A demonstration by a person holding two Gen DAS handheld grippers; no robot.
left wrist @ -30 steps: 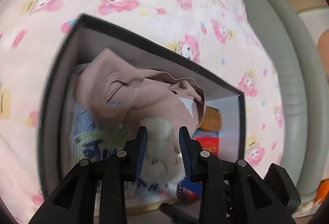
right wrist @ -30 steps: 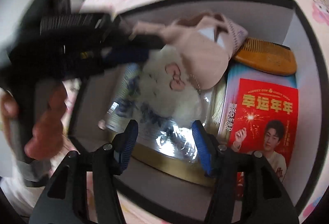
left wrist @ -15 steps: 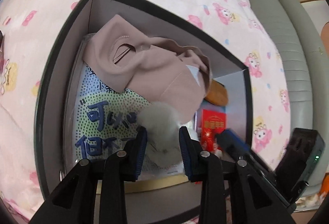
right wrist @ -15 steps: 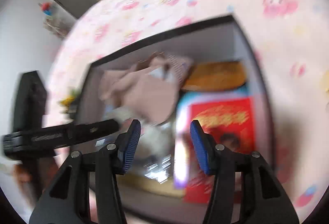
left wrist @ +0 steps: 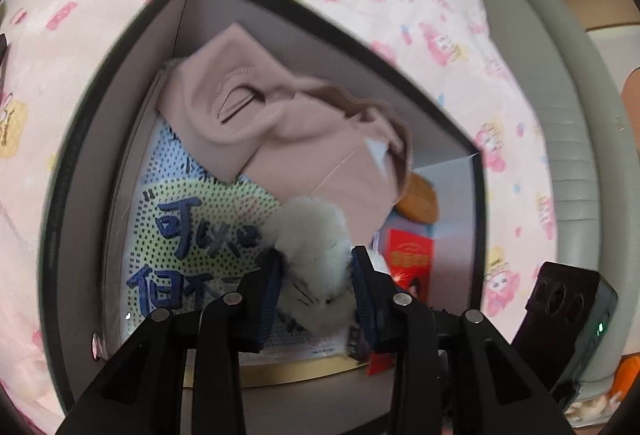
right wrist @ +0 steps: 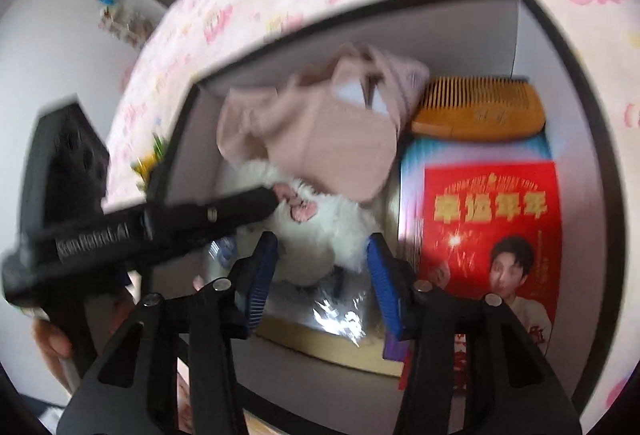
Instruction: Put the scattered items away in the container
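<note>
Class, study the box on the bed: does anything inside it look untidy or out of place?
Yes. The pink garment lies crumpled in the box, draped over the printed packet and partly over the wooden comb. The left gripper holds the white fluffy toy.

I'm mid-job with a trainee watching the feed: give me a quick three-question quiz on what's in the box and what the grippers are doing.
1. True or false: the right gripper grips the white fluffy toy.
2. Which item lies in the far corner of the box, beyond the red packet? A) wooden comb B) scissors C) cup
3. Fill in: the beige garment lies partly over the ____ toy.

Key: 1 false, the left gripper grips it while the right is open; 2 A; 3 white fluffy.
</note>
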